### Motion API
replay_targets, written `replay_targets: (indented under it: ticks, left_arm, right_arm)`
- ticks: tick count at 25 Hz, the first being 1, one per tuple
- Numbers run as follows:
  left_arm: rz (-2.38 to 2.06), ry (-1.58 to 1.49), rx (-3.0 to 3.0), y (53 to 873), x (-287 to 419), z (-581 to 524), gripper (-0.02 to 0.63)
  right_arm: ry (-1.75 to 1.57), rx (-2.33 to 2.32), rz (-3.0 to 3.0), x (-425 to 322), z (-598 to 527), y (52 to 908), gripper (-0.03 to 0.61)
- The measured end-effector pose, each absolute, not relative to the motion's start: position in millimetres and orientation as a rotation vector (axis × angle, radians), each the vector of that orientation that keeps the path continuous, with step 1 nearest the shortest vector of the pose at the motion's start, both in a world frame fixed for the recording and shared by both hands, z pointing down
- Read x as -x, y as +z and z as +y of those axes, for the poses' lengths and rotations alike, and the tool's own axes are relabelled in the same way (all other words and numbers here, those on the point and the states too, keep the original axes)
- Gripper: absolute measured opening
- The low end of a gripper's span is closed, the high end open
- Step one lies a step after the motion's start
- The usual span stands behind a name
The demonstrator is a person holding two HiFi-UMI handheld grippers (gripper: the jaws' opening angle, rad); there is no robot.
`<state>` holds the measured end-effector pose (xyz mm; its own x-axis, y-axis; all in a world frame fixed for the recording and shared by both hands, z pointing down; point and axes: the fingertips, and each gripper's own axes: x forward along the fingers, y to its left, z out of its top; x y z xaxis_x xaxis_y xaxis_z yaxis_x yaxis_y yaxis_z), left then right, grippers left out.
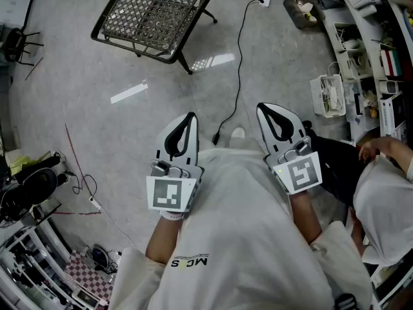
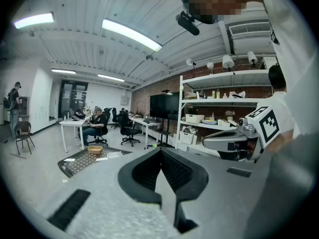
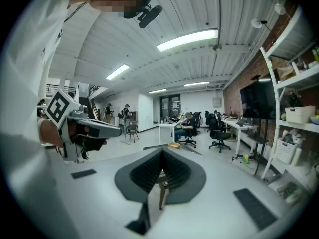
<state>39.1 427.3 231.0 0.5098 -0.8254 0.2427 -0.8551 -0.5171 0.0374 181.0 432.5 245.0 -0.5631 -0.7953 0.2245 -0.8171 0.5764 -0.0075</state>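
Note:
My left gripper and right gripper are held side by side in front of the person's white shirt, pointing forward over the grey floor. Each has its black jaws closed tip to tip with nothing between them. In the left gripper view the left gripper points into a large room, and the right gripper's marker cube shows at the right. In the right gripper view the right gripper points the same way, with the left gripper's marker cube at the left. Nearest ahead stands a low black mesh-topped table carrying a small basket.
A black power cable runs across the floor to a white plug strip. Cluttered shelves and a white wire basket line the right side. Another person sits at the right. Wires and gear lie at the left. People sit at desks farther off.

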Motion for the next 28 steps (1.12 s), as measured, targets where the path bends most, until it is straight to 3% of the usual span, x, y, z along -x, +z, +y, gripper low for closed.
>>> replay_targets:
  ticks: [19,28]
  left_arm:
    - [-1.523,0.308,-2.555,233.9,-94.3,464.2,0.025]
    - [-1.555,0.264,-2.491,246.4,-78.3,396.9,0.023]
  right_arm:
    - [0.091,-1.341,-2.701,-225.1,436.5,236.5,0.015]
    - [0.153,-1.290,-2.725,-206.1,363.9,251.8,0.017]
